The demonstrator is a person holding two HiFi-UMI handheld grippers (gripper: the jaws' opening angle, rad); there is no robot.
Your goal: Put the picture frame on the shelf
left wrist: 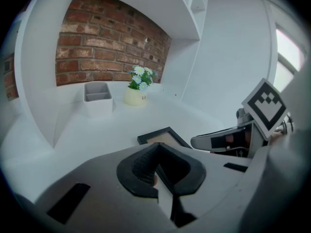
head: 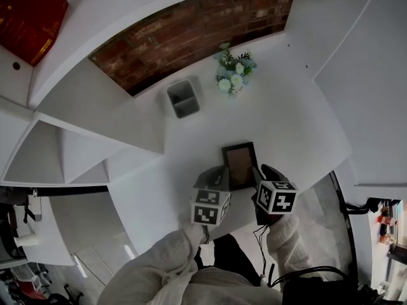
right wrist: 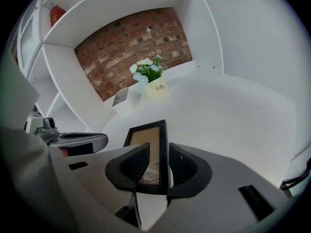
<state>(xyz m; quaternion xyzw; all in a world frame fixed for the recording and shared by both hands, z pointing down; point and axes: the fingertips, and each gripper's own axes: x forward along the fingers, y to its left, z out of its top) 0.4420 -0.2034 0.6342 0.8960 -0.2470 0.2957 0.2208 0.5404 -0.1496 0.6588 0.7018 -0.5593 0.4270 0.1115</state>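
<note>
One picture frame (right wrist: pixel 148 140), at the shelf's (head: pixel 280 119) 6 o'clock, clamped by right gripper (right wrist: pixel 158 166) jaws; left gripper (left wrist: pixel 160 171) jaws together; one flower pot (head: pixel 232 75) at 12 o'clock.

White shelf (head: pixel 289 122), grey bin (head: pixel 183 98), flower pot (head: pixel 234 75), picture frame (head: pixel 240 164)

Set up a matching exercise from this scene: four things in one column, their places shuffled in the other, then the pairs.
1. black rectangular picture frame
2. cream pot of white and blue flowers
3. white open-topped box
4. red object

a. in an upper compartment
b. by the brick wall, right of the box
c. between the fingers of the right gripper
d. by the brick wall, left of the flowers

Pairs: 1-c, 2-b, 3-d, 4-a
</note>
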